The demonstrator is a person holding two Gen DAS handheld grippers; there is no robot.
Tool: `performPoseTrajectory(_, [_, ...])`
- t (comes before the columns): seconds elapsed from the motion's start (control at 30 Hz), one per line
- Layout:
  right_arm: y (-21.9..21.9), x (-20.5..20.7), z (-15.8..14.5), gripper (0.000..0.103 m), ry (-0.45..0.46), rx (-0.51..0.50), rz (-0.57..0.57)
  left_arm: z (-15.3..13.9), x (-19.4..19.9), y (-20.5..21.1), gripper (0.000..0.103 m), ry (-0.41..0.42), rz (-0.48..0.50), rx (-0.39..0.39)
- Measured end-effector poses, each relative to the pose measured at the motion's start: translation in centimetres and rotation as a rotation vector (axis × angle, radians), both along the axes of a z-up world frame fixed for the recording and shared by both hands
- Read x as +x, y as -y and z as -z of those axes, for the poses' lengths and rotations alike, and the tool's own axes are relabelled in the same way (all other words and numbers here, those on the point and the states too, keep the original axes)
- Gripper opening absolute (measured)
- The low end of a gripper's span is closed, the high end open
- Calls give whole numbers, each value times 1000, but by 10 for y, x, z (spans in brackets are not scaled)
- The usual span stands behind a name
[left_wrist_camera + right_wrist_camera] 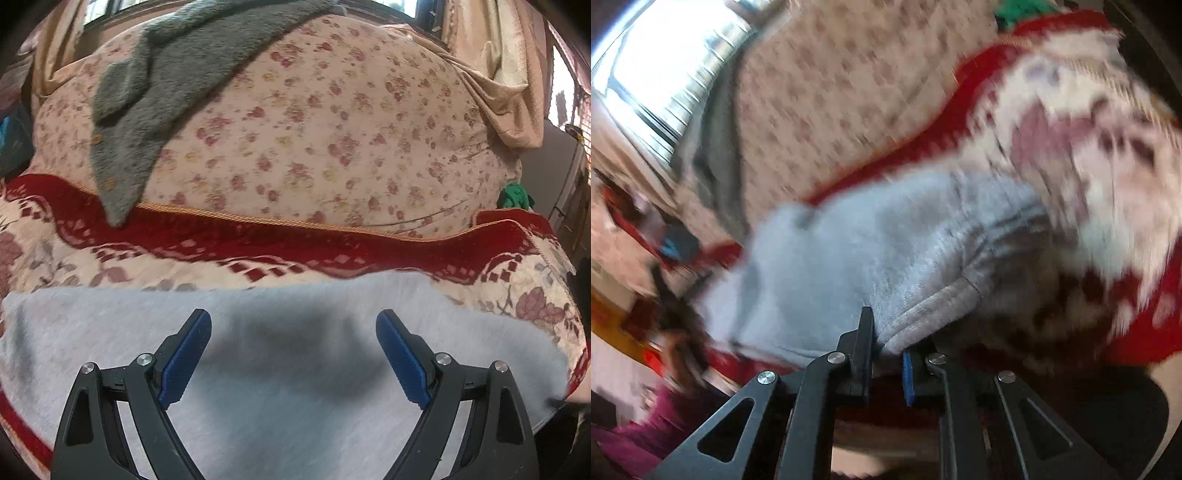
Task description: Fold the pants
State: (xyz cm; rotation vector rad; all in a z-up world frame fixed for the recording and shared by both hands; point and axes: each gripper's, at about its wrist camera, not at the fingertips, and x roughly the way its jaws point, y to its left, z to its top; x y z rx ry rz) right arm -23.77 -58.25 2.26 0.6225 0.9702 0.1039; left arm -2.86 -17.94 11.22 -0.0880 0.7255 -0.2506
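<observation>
bedding in a small floral print [314, 122] fills the far side beyond both tongs, with a red-bordered blanket [258, 240] nearer. light grey pants [295, 369] lie on the blanket right under the left gripper [293, 356], which gapes wide and empty. right gripper [888, 354] is pinched onto the pants' ribbed edge.

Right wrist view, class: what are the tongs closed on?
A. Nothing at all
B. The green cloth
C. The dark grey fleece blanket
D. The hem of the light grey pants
D: the right tongs pinch the ribbed hem edge of the light grey pants, which lie on the red-bordered floral blanket; the fabric runs straight in between the fingers, which stand close together.
</observation>
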Motion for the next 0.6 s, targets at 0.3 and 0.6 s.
performPoseTrajectory(0.3, [9,-13,-46,55,14,-131,-68,10,31,53,90,-23,80,1])
performPoseTrajectory(0.6, [-67,90,-115,87,364,-441,-492,4,61,102,93,-52,402,109])
